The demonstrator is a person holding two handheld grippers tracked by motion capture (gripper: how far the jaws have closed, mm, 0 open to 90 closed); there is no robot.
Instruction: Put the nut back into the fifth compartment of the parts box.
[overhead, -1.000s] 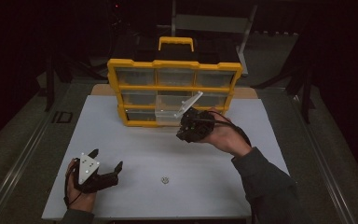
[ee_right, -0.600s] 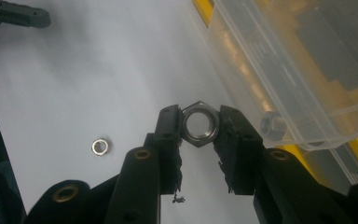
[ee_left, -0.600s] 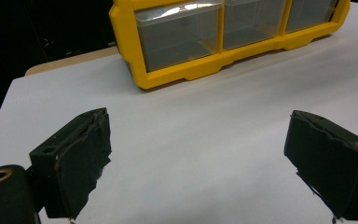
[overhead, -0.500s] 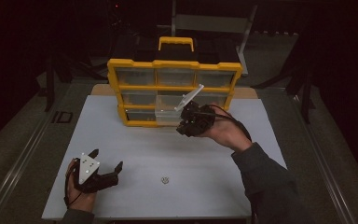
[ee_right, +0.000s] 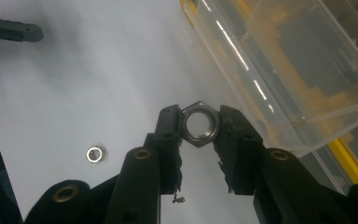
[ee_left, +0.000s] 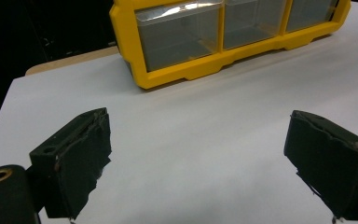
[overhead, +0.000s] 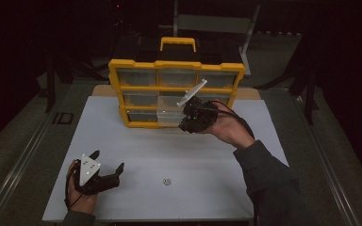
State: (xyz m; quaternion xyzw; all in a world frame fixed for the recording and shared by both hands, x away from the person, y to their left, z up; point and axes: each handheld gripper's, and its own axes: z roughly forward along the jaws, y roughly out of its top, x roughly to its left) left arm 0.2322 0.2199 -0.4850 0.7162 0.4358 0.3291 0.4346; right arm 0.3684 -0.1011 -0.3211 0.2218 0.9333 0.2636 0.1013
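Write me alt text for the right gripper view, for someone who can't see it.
The right gripper pinches a hex nut between its two black jaws, beside a pulled-out clear drawer of a yellow organizer. A smaller nut lies loose on the white tabletop to the left.

A grey metal hex nut (ee_right: 198,125), its round bore facing the camera, sits pinched between the right hand-held gripper (ee_right: 199,128) pads, raised beside the pulled-out clear drawer (ee_right: 279,70) of the yellow organizer (overhead: 174,92).
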